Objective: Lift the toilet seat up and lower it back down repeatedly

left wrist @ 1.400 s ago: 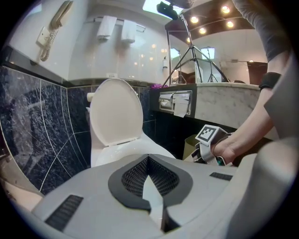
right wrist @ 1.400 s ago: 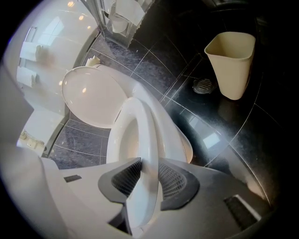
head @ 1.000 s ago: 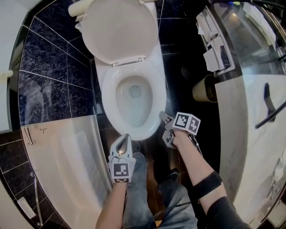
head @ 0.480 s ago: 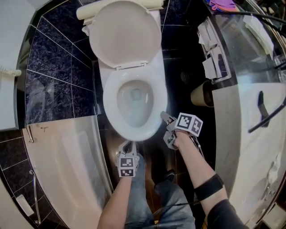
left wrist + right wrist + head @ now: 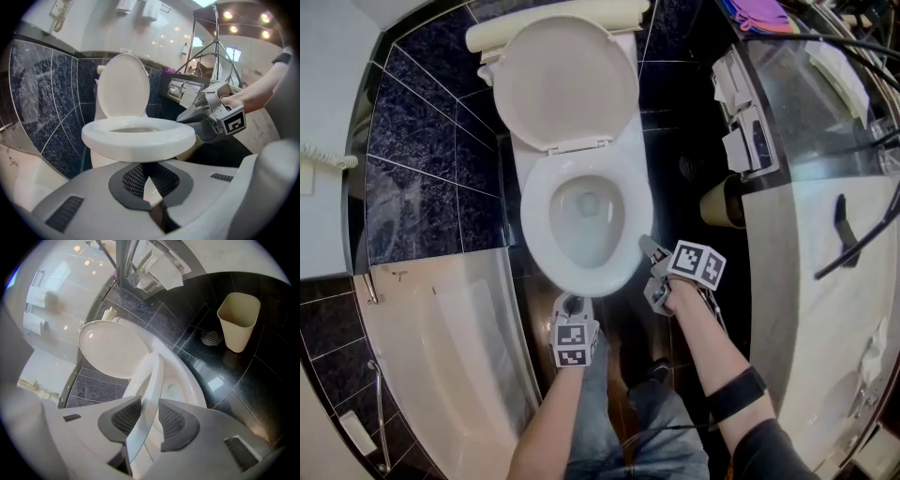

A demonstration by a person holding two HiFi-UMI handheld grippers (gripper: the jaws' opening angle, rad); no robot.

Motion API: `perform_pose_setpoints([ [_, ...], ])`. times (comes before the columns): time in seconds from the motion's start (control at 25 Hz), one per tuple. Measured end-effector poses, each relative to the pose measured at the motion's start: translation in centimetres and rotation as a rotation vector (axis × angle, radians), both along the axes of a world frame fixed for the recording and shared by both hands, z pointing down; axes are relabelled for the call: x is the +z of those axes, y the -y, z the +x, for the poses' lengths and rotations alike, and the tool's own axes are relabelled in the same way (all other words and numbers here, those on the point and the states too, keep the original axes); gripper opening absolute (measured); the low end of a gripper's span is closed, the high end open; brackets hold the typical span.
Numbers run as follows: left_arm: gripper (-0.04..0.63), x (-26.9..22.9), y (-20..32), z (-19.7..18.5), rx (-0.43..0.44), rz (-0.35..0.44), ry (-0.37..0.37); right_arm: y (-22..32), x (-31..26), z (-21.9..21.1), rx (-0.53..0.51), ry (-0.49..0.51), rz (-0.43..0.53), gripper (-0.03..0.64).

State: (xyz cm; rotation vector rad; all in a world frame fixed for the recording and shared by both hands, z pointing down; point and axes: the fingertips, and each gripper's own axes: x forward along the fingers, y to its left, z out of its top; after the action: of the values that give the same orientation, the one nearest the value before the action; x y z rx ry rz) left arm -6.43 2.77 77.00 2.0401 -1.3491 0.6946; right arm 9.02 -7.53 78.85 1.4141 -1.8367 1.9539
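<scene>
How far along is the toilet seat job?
Done: only the lid stands up. In hand: the toilet seat, low over the bowl, has its front rim between the jaws of the right gripper, which have just been opening; the left gripper is shut, idle. Left: lifting and lowering.

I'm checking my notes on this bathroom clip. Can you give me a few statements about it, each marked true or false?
The lid stands raised. True.
The bin lies tipped over. False: it stands upright.
The seat has its rim between the right gripper's jaws. True; those jaws have just been opening.
The left gripper grips the lid. False: its jaws are together, empty, near the seat's front.
</scene>
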Motion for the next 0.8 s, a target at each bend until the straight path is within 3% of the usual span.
perform_pose_setpoints([
  [0.28, -0.012, -5.1, 4.3, -1.4, -0.038, 0.047, -0.014, 2.7, -6.2, 0.2, -0.020, -0.104, 0.097, 0.139],
  [0.48, -0.012, -11.1, 9.6, -1.4, -0.014, 0.100, -0.035, 5.3, -13.5, 1.3, -0.068, -0.259, 0.238, 0.018],
  [0.8, -0.012, -17.7, 17.5, -1.6, 0.070, 0.157, -0.049, 10.9, -23.6, 0.1, -0.205, -0.496, 0.468, 0.017],
])
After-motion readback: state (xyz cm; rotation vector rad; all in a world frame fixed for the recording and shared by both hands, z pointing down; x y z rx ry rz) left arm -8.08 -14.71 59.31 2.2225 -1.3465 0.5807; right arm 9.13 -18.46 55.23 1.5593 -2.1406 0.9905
